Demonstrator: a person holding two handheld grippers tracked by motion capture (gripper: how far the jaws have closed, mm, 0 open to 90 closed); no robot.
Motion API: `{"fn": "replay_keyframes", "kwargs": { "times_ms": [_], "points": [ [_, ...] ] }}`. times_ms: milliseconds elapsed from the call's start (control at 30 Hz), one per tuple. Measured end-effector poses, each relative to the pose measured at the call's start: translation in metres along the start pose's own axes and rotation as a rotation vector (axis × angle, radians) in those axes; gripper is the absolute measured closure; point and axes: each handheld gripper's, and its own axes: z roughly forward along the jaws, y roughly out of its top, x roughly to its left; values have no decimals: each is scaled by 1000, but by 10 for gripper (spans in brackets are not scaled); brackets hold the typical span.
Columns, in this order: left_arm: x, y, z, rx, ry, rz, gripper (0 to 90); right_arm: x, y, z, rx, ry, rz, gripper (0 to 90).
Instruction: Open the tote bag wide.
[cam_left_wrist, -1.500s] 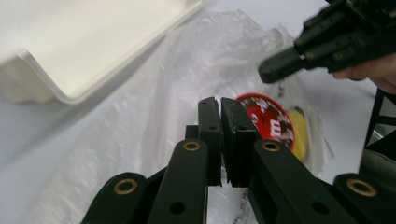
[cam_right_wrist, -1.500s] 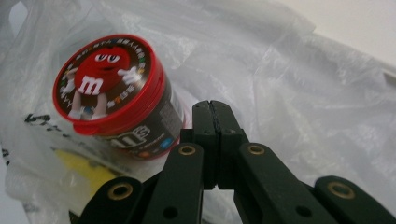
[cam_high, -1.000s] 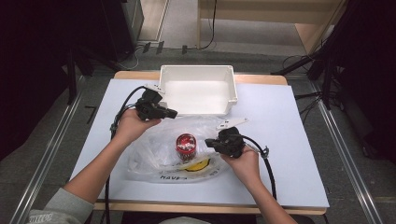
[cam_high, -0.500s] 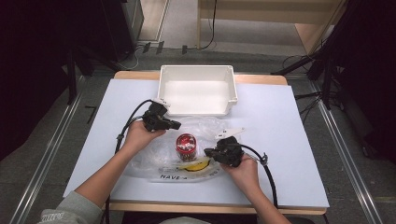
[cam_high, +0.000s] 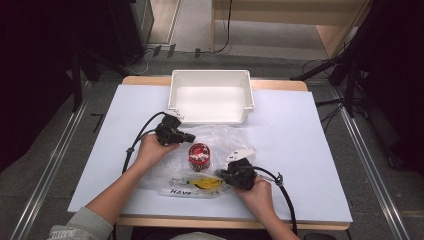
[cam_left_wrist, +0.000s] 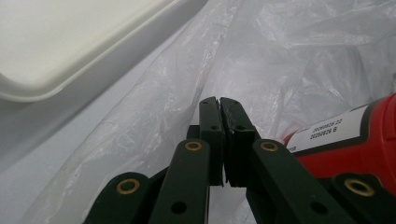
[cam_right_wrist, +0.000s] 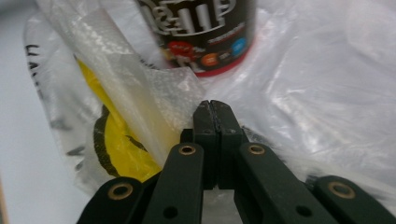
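the left claw (cam_left_wrist: 219, 103) has its two black jaws pressed together, tips meeting over the crinkled clear plastic bag (cam_left_wrist: 261, 60); whether a fold of film is pinched between them cannot be told. in the left gripper view the red can with a white label (cam_left_wrist: 355, 140) lies at four o'clock of the tips, close by, and the rim of the white plastic tub (cam_left_wrist: 70, 51) runs at ten o'clock. in the high view the left claw (cam_high: 189, 136) sits at the bag's upper left edge, at eleven o'clock of the can.

the right claw (cam_right_wrist: 211, 106) is likewise closed, jaws flush against each other, resting on the bag. in the right gripper view a lifted flap of the film (cam_right_wrist: 116, 70) stands at ten o'clock of the tips, the bag's yellow and black print (cam_right_wrist: 123, 149) lies at eight o'clock, and the dark base of the can (cam_right_wrist: 205, 32) stands at twelve o'clock, inside the bag. in the high view the right claw (cam_high: 226, 175) is at five o'clock of the can (cam_high: 200, 153), at the bag's (cam_high: 220, 137) lower right edge.

the bag lies flat on the pale blue counter (cam_high: 310, 150), with the tub (cam_high: 210, 97) at twelve o'clock of it, just beyond its far edge.
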Motion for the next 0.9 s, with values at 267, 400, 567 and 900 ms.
{"fn": "replay_keyframes", "kwargs": {
  "times_ms": [267,400,567,900],
  "points": [
    [-1,-1,3,0,-3,-2,891,18,-9,-2,-5,14,-52,900],
    [-2,-1,7,4,5,2,891,24,-11,-1,-10,25,-80,900],
    [-2,-2,12,-9,18,-3,890,31,-12,0,-3,40,-99,900],
    [-3,3,16,-27,74,-17,891,41,-12,3,16,75,-121,900]
  ]
}}
